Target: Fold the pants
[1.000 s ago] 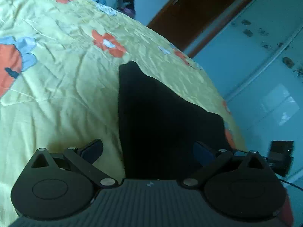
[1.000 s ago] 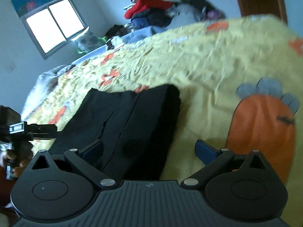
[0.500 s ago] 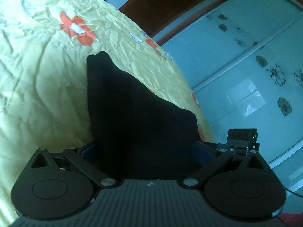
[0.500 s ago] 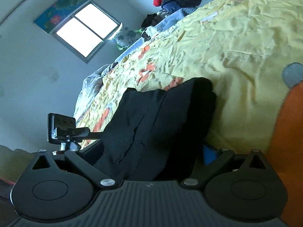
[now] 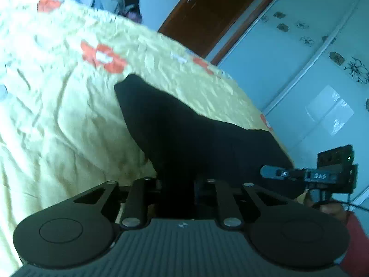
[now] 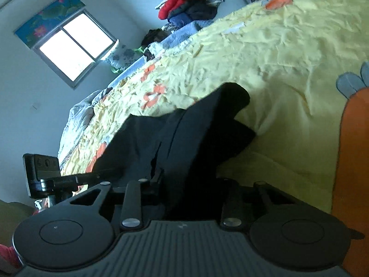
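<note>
Closing on the near end of black pants (image 5: 198,136) spread over a yellow flowered bedspread (image 5: 57,120), the left gripper (image 5: 178,185) and right gripper (image 6: 184,184) each narrow their fingers with dark cloth bunched between them. The garment lies at the bed's near edge, already doubled lengthwise, its far end pointing across the bed. Taking both near corners at once likely prepares a lift, so the near end can be carried over toward the far one.
</note>
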`<control>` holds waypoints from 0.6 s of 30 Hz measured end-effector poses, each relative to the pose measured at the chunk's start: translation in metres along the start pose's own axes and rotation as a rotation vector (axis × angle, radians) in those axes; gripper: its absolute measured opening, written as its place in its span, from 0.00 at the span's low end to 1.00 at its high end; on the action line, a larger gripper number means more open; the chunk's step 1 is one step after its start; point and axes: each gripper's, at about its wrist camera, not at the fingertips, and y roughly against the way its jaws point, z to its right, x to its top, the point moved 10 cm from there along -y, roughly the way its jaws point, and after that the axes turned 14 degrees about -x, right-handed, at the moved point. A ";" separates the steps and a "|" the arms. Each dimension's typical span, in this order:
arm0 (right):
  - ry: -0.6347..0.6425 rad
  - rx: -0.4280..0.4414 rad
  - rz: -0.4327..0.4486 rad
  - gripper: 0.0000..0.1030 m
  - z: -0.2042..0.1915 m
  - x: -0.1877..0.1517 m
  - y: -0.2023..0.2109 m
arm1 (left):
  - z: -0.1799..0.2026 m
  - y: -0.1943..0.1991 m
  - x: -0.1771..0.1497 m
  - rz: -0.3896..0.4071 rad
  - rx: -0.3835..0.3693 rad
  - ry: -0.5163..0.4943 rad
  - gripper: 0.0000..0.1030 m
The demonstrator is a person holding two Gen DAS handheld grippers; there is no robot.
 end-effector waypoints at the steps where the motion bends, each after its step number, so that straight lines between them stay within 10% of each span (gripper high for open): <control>1: 0.001 0.005 0.009 0.28 -0.006 0.003 0.001 | 0.004 0.004 0.001 0.013 0.004 -0.021 0.16; 18: 0.112 0.008 0.039 0.30 -0.080 0.070 -0.068 | -0.052 0.043 0.086 0.110 0.215 -0.084 0.23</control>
